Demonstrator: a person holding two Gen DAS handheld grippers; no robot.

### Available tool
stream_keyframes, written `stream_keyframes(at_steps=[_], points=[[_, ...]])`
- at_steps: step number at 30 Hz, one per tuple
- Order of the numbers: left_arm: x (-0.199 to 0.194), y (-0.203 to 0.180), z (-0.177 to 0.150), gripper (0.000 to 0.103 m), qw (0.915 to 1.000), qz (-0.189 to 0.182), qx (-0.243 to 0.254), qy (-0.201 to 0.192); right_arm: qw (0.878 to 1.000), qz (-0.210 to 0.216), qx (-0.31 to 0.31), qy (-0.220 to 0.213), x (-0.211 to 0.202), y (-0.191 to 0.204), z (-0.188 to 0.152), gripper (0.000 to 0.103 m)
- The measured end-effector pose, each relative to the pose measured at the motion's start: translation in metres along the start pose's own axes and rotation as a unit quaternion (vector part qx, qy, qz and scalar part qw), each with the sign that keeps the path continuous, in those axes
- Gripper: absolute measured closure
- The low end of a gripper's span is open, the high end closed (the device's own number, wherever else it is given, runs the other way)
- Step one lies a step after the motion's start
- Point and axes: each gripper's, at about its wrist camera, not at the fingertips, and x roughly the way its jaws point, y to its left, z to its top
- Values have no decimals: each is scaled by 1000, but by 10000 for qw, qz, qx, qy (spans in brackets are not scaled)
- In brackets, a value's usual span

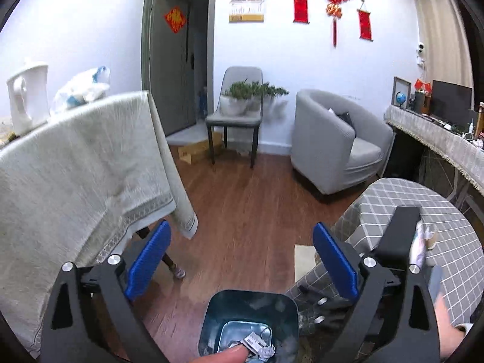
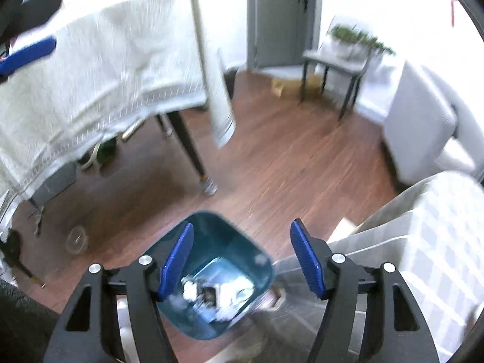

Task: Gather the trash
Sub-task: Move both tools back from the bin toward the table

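From the left wrist camera, the left gripper (image 1: 242, 264) hangs with its fingers spread and nothing between them, above the blue bin (image 1: 251, 323) on the floor, crumpled paper (image 1: 260, 345) lying inside. From the right wrist camera, the right gripper (image 2: 242, 260) is likewise spread and empty over the bin (image 2: 211, 275); the picture is blurred, and with both grippers crowded over the bin one might knock it or the other gripper.

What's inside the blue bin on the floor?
Crumpled white paper scraps lie at the bottom of the blue bin, with some darker bits among them. The picture is blurry, and the right gripper, open above, covers part of it.
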Motion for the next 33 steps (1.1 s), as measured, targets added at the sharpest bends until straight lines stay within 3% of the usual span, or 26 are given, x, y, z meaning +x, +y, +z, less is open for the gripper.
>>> stream_keyframes(at_steps=[5,7,12,22,25,33], points=[[-27,-11,-16,3,9998,90,23,-154,9963,-427,257,-694,-64,-21,-5,35],[-33,-15,-25,3,9999,122,13,-117,9938,-621,281,-874,-86,-25,-14,27],[-64,-28,-48,3,9994,177,71,-300,9855,-1160,382,-1181,-138,-33,-44,20],[-118,-50,-74,3,9984,390,170,-360,9640,-1991,841,-1547,-242,-46,-103,4],[-132,-54,-81,3,9980,475,180,-374,9545,-2268,909,-1710,-270,-46,-121,4],[-159,-61,-103,3,9974,571,260,-367,9494,-2315,1279,-1696,-312,-49,-168,4]])
